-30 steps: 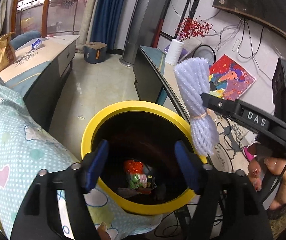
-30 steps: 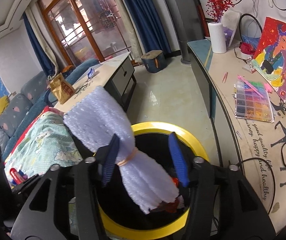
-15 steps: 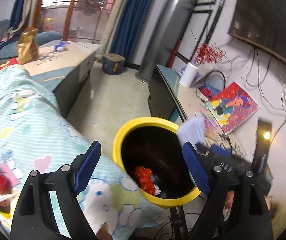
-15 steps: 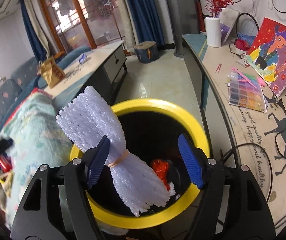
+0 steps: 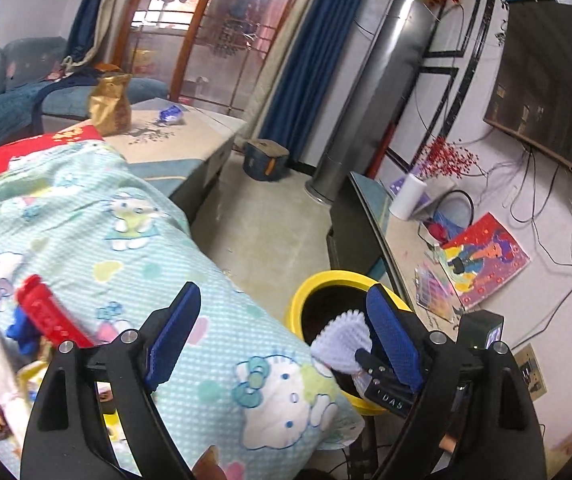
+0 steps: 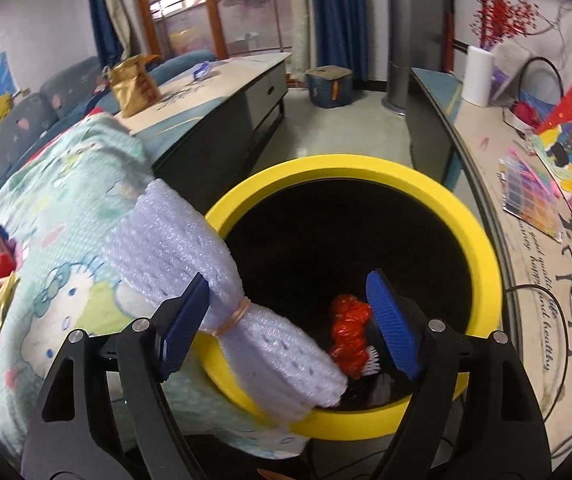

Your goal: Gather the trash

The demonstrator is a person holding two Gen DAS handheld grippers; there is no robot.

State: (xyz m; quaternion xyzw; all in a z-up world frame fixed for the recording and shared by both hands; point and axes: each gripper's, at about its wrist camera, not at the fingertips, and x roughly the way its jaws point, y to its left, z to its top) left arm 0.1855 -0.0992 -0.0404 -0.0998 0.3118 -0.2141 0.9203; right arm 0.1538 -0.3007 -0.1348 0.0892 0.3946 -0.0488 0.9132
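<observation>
A yellow-rimmed black bin stands beside a pale green cartoon blanket. My right gripper hangs over the bin's near rim with its jaws opening. A white foam net bundle tied with a rubber band leans on the left finger; the right pad stands well clear of it. Red crumpled wrapper lies at the bin's bottom. My left gripper is open and empty above the blanket, left of the bin. A red packet lies on the blanket among other wrappers.
A low table behind the blanket carries a gold bag and a blue wrapper. A long cabinet on the right holds a painting and a white roll. A small box sits on the tiled floor.
My left gripper drew back from over the bin to above the blanket. My right gripper came down closer to the bin and its jaws spread; the foam bundle now rests only against the left finger.
</observation>
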